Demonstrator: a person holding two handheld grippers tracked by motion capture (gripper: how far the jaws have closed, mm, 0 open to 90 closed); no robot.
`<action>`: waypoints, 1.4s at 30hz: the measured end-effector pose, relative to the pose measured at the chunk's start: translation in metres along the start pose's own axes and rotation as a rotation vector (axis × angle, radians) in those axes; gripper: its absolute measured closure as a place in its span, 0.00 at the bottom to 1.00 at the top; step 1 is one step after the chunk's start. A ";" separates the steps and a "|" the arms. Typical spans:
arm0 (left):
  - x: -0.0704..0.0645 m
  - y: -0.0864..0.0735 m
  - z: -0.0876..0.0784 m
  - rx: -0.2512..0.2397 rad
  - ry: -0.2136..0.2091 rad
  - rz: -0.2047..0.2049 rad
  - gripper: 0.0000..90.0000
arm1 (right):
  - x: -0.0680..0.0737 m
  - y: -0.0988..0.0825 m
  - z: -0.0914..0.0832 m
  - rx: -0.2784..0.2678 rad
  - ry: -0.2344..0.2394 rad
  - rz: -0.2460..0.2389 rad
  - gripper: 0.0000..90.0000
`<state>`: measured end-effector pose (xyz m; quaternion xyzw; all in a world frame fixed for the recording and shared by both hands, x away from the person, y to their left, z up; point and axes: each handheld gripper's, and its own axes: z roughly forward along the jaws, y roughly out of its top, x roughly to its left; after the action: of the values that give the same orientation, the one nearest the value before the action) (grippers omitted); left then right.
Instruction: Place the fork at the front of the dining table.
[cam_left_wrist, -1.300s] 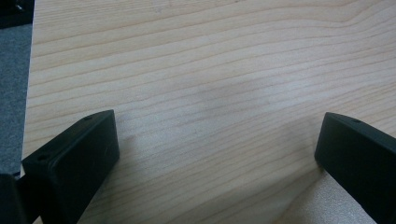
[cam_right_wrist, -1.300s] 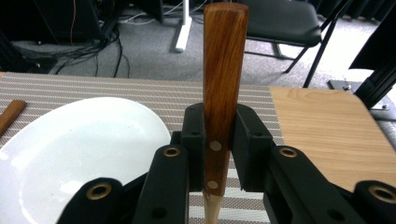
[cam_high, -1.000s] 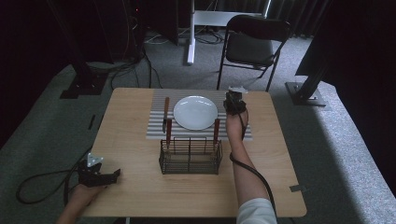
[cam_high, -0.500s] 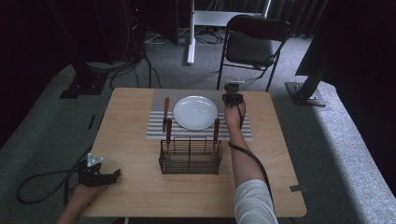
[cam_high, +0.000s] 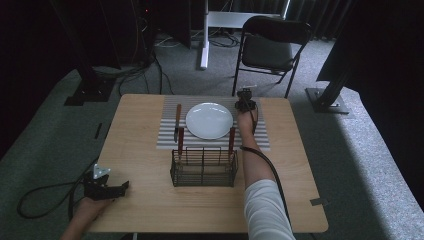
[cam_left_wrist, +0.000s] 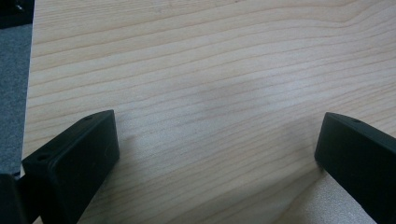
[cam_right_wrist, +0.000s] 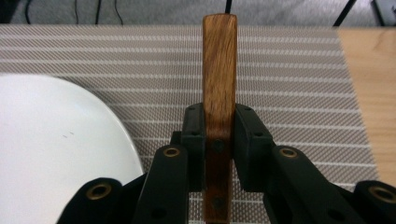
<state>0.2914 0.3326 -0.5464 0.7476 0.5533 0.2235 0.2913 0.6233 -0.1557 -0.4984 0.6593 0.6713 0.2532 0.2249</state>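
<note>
A wooden-handled utensil (cam_right_wrist: 219, 84) is clamped between the jaws of the right tool (cam_right_wrist: 219, 123), its handle pointing away over the striped placemat (cam_right_wrist: 289, 70); its working end cannot be made out. In the high view, the right tool (cam_high: 245, 102) is held at the placemat's far right corner, just beside the white plate (cam_high: 209, 120). A knife (cam_high: 177, 121) is laid left of the plate. Two more wooden handles (cam_high: 180, 140) are seen standing up from the wire basket (cam_high: 203, 168) nearer the person. The left tool (cam_high: 106, 188) is rested at the desk's (cam_high: 150, 200) near left corner, jaws spread wide over bare wood (cam_left_wrist: 210, 93).
</note>
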 end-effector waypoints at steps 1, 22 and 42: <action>0.000 0.000 0.000 0.000 0.000 0.000 0.00 | 0.000 -0.001 0.003 0.011 -0.001 0.005 0.84; 0.000 0.000 0.000 0.000 0.000 0.000 0.00 | 0.005 -0.012 0.018 0.063 -0.006 -0.045 0.64; 0.000 0.000 0.000 0.000 0.000 0.001 0.00 | -0.003 -0.025 -0.011 0.021 0.143 -0.050 0.22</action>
<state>0.2914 0.3327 -0.5464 0.7478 0.5532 0.2236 0.2910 0.5974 -0.1591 -0.5057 0.6250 0.7044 0.2868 0.1758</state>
